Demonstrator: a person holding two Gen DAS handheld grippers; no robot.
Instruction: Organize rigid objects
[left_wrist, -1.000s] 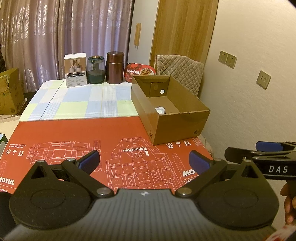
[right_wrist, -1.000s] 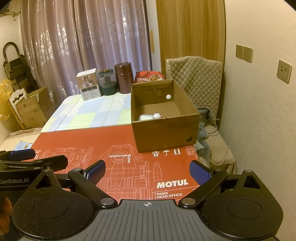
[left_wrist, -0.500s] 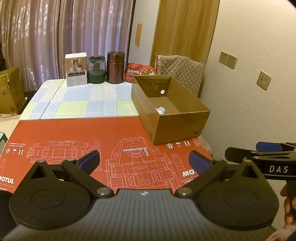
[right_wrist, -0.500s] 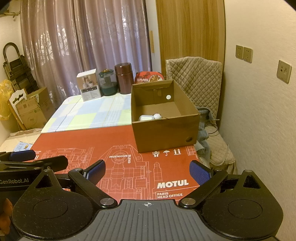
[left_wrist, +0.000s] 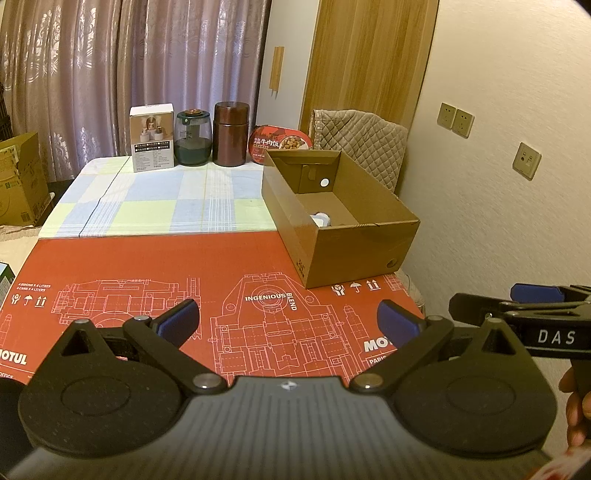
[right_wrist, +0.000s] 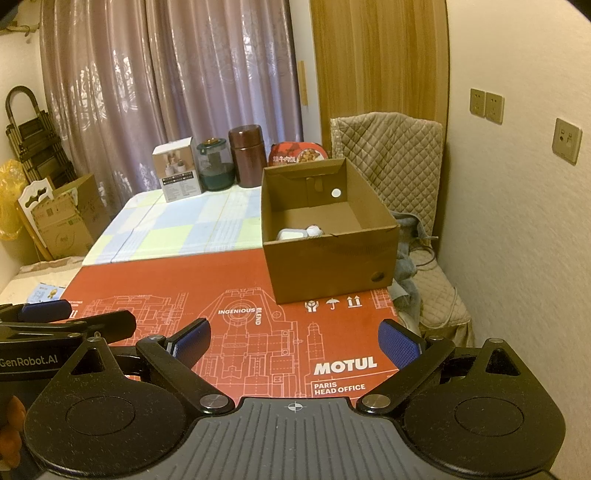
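An open cardboard box stands on the right of the red mat. White items lie inside it at its near wall. At the table's far end stand a white carton, a green glass jar, a brown canister and a red food bowl. My left gripper is open and empty over the mat's near edge. My right gripper is open and empty beside it.
A quilted chair stands right of the table against the wall. Cardboard boxes and a folded ladder stand on the left. The checked cloth covers the table's far half.
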